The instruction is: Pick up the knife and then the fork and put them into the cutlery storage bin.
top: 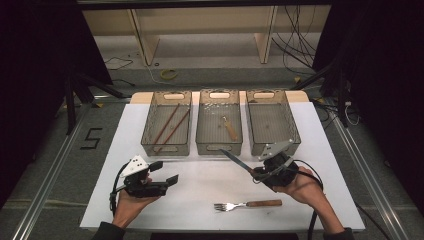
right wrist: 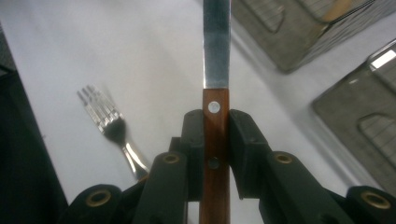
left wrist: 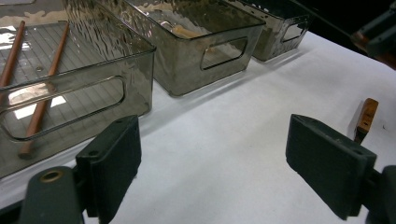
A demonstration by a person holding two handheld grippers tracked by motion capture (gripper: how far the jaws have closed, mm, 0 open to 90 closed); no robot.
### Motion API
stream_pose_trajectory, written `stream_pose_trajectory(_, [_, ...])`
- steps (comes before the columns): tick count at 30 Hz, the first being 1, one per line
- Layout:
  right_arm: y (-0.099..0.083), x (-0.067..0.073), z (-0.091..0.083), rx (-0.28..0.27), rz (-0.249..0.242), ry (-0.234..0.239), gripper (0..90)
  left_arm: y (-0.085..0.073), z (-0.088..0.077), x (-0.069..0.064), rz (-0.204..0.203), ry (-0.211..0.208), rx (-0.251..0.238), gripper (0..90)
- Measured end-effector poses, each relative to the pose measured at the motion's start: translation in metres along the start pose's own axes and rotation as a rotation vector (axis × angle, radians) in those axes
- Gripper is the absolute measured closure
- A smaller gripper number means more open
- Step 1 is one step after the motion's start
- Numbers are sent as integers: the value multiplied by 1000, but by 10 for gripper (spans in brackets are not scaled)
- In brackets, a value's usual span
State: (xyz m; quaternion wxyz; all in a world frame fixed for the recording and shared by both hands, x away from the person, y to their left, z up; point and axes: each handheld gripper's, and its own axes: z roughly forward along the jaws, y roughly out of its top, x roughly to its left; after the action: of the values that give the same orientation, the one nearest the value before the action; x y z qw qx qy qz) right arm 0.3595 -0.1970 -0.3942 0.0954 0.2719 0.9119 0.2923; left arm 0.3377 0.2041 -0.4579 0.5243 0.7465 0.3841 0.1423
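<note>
Right claw (right wrist: 215, 140) pinching the wooden handle of a knife (top: 237, 162) held above the tabletop (top: 200, 185) before the three bins, left claw (left wrist: 233, 163) spread and idle: keep the blade level and clear of the bin rims.
</note>
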Motion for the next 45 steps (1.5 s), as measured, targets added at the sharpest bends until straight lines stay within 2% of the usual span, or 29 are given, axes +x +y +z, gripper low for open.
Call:
stream_pose_trajectory(16, [30,-49,-18,-95,84,-97,775,0,-1,0,-8,1,-7,176])
stream_pose_trajectory(22, [39,-69,-18,-99,126,-128,774,0,-1,1,-6,1,-6,176])
stream_pose_trajectory(30, [46,-83,-18,-107,160,-153,774,0,-1,1,-6,2,-7,176])
stream_pose_trajectory(37, [53,-101,-15,-111,214,-184,774,0,-2,1,-5,0,-9,176])
stream_pose_trajectory(45, [59,-121,-7,-90,262,-221,775,0,-2,1,-4,1,-10,176])
